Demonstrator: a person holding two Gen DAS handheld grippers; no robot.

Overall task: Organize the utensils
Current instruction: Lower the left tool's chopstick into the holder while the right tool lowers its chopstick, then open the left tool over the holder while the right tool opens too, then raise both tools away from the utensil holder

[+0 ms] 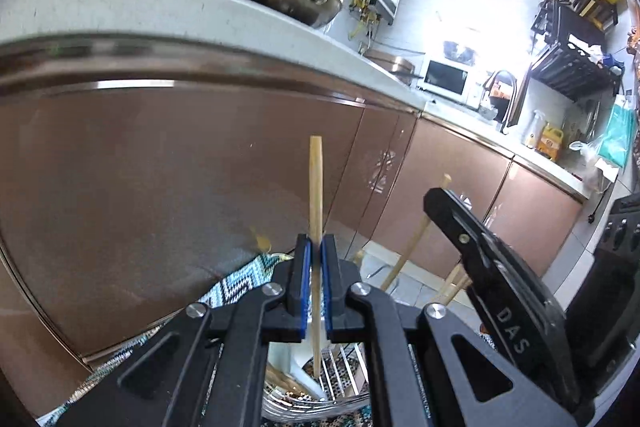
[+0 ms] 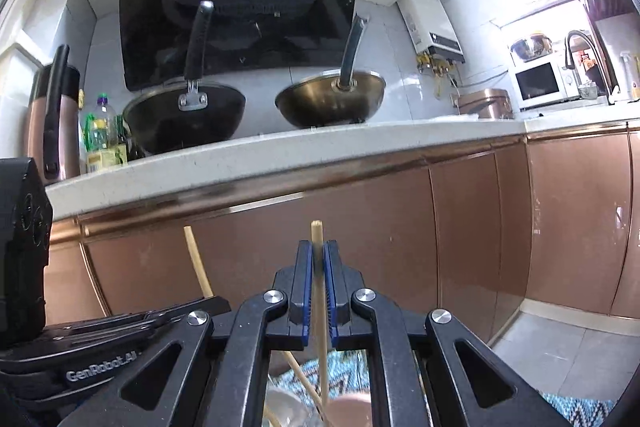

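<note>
In the left wrist view my left gripper [image 1: 316,247] is shut on a pale wooden chopstick [image 1: 315,183] that stands upright, its lower end reaching down toward a white holder [image 1: 298,363] and a wire rack [image 1: 340,363]. To the right, my right gripper [image 1: 440,203] holds a second, tilted chopstick [image 1: 410,247]. In the right wrist view the right gripper [image 2: 318,247] is shut on its chopstick [image 2: 317,233], which runs down between the blue pads. At the left of that view my left gripper [image 2: 216,305] grips its chopstick [image 2: 198,267]. More chopsticks [image 2: 300,375] lean below.
A white countertop [image 2: 320,147] carries a black wok [image 2: 188,115] and a brass-coloured wok [image 2: 332,99]; copper cabinet doors [image 1: 160,187] stand just ahead. A patterned cloth [image 1: 236,283] lies below. Further off are a microwave [image 2: 538,83], a tap [image 2: 588,59] and a dish rack [image 1: 572,43].
</note>
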